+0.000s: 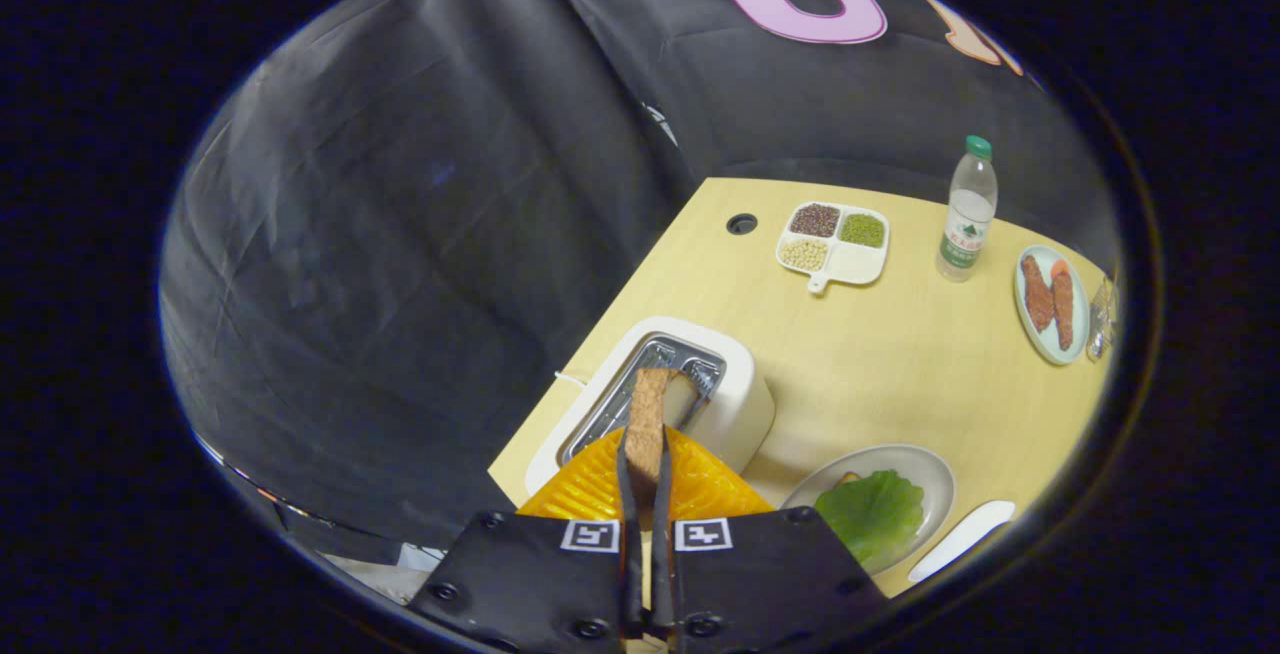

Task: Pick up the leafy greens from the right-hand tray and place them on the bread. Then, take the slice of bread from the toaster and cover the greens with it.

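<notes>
**Bread slice pinched above the toaster**

The gripper (pixel 645 454) pinches a slice of bread (pixel 648 414) edge-on between both fingers, holding it over the toaster (pixel 735 404) slot just ahead. To the right of the fingers sits a plate (pixel 925 479) with leafy greens (pixel 870 512) on it — a bit of bread peeks out beneath them. Farther beyond stand a divided dish (pixel 850 264) of beans and a water bottle (pixel 966 209) on the table (pixel 880 364).

Worktop (pixel 880 354) evenly lit, surrounding cloth dim. Soft shadow beside toaster (pixel 690 384). Strong fisheye bending at rim. Focus sharp, no glare.
</notes>
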The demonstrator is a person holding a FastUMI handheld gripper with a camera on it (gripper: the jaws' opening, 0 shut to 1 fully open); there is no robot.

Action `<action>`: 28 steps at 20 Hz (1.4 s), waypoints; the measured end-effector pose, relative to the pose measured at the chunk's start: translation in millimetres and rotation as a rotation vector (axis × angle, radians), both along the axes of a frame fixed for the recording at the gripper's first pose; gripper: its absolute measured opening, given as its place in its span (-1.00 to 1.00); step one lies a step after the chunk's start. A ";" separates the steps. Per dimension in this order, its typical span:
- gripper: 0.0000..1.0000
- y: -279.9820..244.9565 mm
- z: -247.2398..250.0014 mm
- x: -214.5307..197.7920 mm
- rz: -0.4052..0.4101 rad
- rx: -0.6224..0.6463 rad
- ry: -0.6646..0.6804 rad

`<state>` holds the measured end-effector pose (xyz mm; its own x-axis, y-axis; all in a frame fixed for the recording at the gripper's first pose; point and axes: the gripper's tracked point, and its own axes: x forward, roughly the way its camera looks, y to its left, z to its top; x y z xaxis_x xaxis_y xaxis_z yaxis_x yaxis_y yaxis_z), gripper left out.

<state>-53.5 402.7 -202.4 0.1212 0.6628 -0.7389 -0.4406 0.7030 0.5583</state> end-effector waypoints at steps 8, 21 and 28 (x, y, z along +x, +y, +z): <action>-0.88 -43.5 19.1 3.5 -0.079 0.096 0.004; -0.87 -134.5 -46.6 -12.0 -0.243 0.060 0.111; -0.88 -160.4 -91.3 -17.6 -0.284 0.018 0.161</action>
